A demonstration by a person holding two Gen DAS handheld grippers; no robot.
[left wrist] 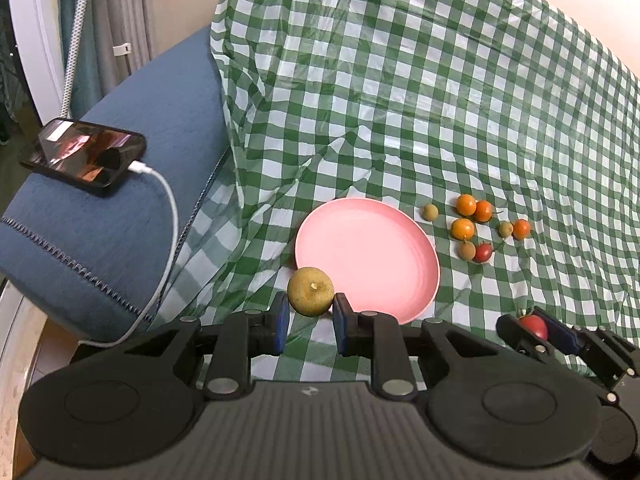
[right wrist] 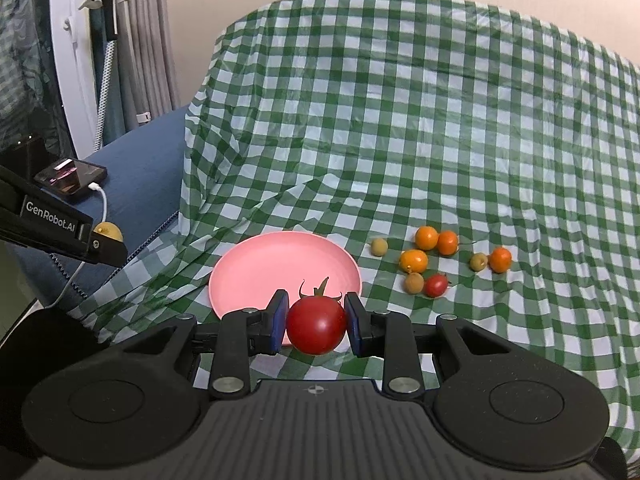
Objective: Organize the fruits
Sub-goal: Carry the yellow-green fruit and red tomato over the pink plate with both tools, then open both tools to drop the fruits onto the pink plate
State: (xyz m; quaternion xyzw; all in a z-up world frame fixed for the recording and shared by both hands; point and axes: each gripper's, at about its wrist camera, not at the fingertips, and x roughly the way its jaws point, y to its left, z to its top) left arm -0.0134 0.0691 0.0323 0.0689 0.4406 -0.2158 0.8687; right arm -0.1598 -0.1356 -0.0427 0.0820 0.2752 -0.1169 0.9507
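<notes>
My left gripper [left wrist: 311, 305] is shut on a yellow-brown round fruit [left wrist: 311, 290], held at the near left rim of the empty pink plate [left wrist: 372, 248]. My right gripper [right wrist: 316, 308] is shut on a red tomato [right wrist: 317, 326] with a green stem, in front of the plate's [right wrist: 280, 268] near edge. Right of the plate, several small fruits lie loose on the cloth: orange ones [right wrist: 426, 238], tan ones [right wrist: 379, 247] and one red one [right wrist: 436, 285]. In the left wrist view the right gripper [left wrist: 536, 330] shows at the lower right. The right wrist view has the left gripper [right wrist: 105, 242] at its left edge.
A green and white checked cloth [left wrist: 400, 100] covers the surface and rises behind the plate. To the left, a phone [left wrist: 84, 156] with a white cable [left wrist: 170, 208] rests on a blue cushion [left wrist: 120, 216]. Curtains [left wrist: 120, 8] hang at the far left.
</notes>
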